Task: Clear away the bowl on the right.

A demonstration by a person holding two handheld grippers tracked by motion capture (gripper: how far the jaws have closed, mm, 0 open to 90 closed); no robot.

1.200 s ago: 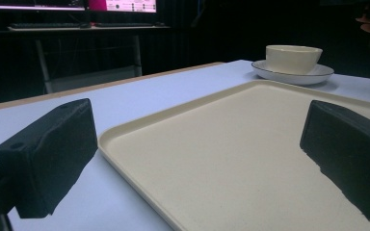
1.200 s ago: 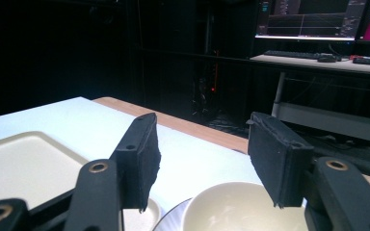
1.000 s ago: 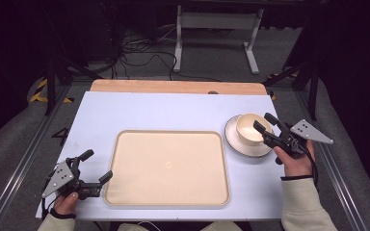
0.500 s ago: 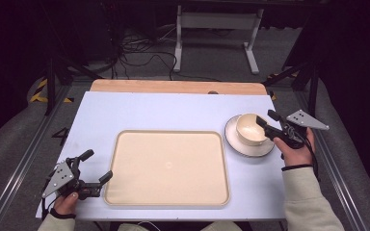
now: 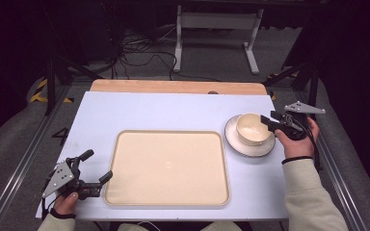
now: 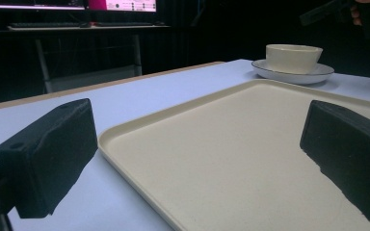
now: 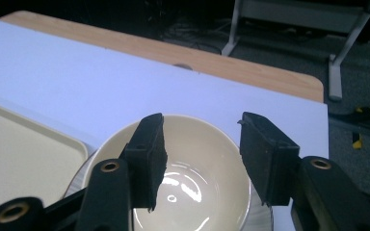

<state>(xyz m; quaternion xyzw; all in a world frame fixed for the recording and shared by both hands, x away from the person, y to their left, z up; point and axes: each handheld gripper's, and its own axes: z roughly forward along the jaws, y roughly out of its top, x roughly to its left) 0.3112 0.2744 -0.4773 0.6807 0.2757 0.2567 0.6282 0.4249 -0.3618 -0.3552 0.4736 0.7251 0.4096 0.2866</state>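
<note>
A cream bowl (image 5: 253,129) stands on a white saucer (image 5: 236,143) at the table's right, just right of a cream tray (image 5: 168,166). My right gripper (image 5: 268,121) reaches in from the right at the bowl's rim. In the right gripper view its jaws hover over the bowl (image 7: 197,178), one above the inside and one near the rim. They have just been closing but stand open, with only the bowl's hollow showing between them. My left gripper (image 5: 92,166) rests open at the tray's front left corner, and the tray rim (image 6: 125,144) runs between its jaws untouched.
The white tabletop (image 5: 173,113) has a wooden strip (image 5: 173,86) along its far edge. Metal rails run down both sides of the table. A stand's legs and cables lie on the floor beyond it. From the left gripper view the bowl (image 6: 294,57) stands far off on its saucer (image 6: 294,77).
My right hand has moved farther away along the bowl's right side and a little up, and its jaws stand closer together. The left gripper has stayed put.
</note>
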